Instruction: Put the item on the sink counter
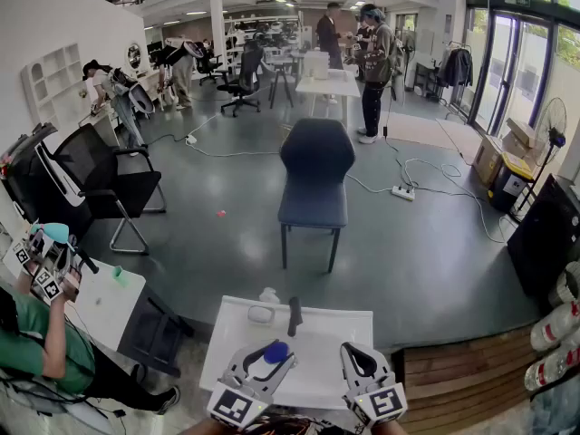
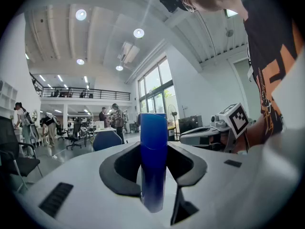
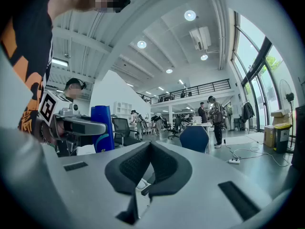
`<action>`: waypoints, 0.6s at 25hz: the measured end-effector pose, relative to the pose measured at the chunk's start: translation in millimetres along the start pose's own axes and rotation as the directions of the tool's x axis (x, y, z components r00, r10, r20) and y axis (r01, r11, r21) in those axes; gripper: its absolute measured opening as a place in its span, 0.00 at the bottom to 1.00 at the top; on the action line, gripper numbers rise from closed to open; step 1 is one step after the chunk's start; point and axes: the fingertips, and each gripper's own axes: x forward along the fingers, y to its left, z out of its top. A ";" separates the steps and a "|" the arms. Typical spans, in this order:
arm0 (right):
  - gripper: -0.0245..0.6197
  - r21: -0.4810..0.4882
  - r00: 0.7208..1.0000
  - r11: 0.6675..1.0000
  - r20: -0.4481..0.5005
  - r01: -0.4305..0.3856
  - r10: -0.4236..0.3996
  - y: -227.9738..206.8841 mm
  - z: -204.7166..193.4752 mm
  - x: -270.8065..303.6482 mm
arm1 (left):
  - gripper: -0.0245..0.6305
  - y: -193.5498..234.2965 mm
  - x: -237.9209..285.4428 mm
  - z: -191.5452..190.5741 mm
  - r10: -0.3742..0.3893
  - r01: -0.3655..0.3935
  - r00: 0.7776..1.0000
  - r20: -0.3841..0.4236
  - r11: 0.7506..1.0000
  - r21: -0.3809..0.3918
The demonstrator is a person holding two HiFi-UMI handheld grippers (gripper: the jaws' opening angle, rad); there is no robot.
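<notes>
Clearly upright, a blue bottle [image 2: 153, 161] stands between the pads of the left gripper [image 2: 153, 149], which are clamped on its sides. Its long axis runs vertically and its top points toward the ceiling. In the head view the bottle sits above the near edge of a white counter [image 1: 313, 333]. The right gripper [image 3: 148, 149] is just beside it, level, with its pads together and nothing between them. A dark chair [image 1: 315, 175] stands beyond the counter.

Head view looks steeply down over the desk [image 1: 313, 333]. Gripper views sit close behind their jaws, level, sharing the blue chair [image 2: 106, 140]; right one catches left gripper [image 3: 101, 128].
</notes>
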 end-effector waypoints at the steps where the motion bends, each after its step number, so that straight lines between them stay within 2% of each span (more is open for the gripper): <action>1: 0.06 0.004 1.000 1.000 0.001 0.002 -0.002 1.4 0.1 2.1 | 0.28 2.3 -1.0 -0.9 -0.001 0.001 1.000 -0.003 1.000 0.000; 15: 0.06 0.014 1.000 1.000 -0.008 0.015 -0.015 11.6 1.2 30.2 | 0.28 33.3 -4.8 -6.6 -0.008 0.008 1.000 0.002 1.000 -0.005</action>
